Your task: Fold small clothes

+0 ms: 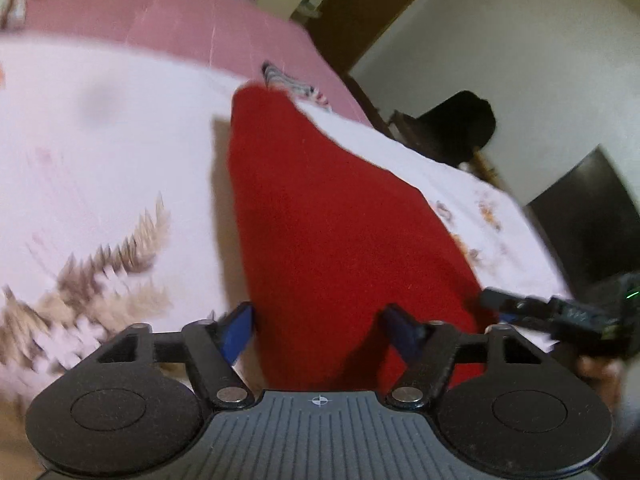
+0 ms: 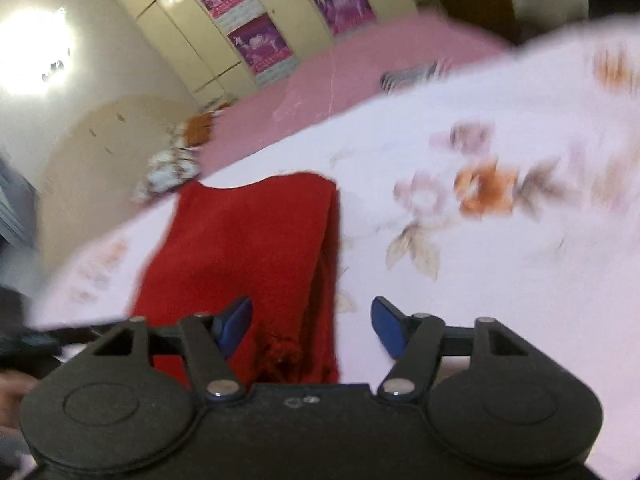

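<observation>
A red garment (image 1: 328,220) lies folded into a long narrow strip on the white floral bedsheet (image 1: 100,140). My left gripper (image 1: 320,330) stands open over its near end, one blue fingertip (image 1: 240,328) just off the left edge and the other over the cloth. In the right wrist view the same red garment (image 2: 248,248) runs away from me. My right gripper (image 2: 312,326) is open; its left fingertip (image 2: 236,324) is over the cloth and its right one is over bare sheet (image 2: 480,280). The right gripper (image 1: 560,312) also shows at the left wrist view's right edge.
A pink blanket (image 1: 200,20) covers the far part of the bed, with a striped cloth (image 1: 288,80) on it. A rumpled patterned heap (image 2: 176,164) lies by the wall. Cream wardrobes (image 2: 280,20) stand behind; dark furniture (image 1: 460,128) stands beside the bed.
</observation>
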`<state>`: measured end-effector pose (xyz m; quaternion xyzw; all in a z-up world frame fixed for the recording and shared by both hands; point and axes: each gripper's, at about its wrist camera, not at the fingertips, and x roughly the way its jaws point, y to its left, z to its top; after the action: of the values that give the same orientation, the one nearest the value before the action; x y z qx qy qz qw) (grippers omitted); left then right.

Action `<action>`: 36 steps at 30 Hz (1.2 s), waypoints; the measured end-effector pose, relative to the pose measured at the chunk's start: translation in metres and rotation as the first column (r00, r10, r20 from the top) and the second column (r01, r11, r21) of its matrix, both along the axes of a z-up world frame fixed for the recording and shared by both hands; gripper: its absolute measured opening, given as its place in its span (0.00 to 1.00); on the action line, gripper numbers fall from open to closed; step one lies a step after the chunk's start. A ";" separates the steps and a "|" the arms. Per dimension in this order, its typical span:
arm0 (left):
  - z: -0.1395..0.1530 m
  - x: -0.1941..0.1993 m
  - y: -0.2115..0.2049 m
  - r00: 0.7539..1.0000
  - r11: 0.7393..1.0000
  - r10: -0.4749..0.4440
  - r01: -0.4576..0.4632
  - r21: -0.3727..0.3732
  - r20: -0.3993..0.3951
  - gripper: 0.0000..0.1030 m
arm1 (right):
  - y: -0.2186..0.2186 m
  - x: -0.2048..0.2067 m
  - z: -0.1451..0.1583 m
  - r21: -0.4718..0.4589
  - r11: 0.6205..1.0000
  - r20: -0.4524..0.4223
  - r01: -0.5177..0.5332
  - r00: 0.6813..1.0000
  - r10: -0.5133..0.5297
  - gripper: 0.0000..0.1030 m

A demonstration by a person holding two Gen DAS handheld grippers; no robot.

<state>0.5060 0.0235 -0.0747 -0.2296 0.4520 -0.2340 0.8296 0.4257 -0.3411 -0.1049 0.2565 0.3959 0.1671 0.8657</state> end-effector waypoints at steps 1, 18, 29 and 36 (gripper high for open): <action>-0.005 0.003 0.002 1.000 1.000 -0.001 0.001 -0.027 -0.022 0.68 | -0.007 0.005 -0.007 0.060 0.998 -0.043 -0.010 0.999 0.012 0.62; -0.012 0.026 -0.011 0.999 0.998 -0.044 0.043 -0.035 -0.018 0.72 | 0.017 0.056 -0.029 0.171 0.971 -0.058 -0.166 0.982 0.179 0.63; -0.003 0.029 -0.033 0.996 0.994 -0.063 0.057 0.089 0.070 0.61 | 0.029 0.055 -0.021 0.103 0.971 0.011 -0.215 0.977 0.215 0.49; 0.028 0.015 -0.048 0.986 0.976 -0.097 0.067 0.205 0.139 0.43 | 0.043 0.035 0.001 -0.005 0.986 0.058 -0.169 0.984 0.169 0.35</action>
<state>0.5209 -0.0248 -0.0467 -0.1084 0.4194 -0.2381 0.8693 0.4603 -0.2982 -0.1043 0.2167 0.3911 0.2474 0.8596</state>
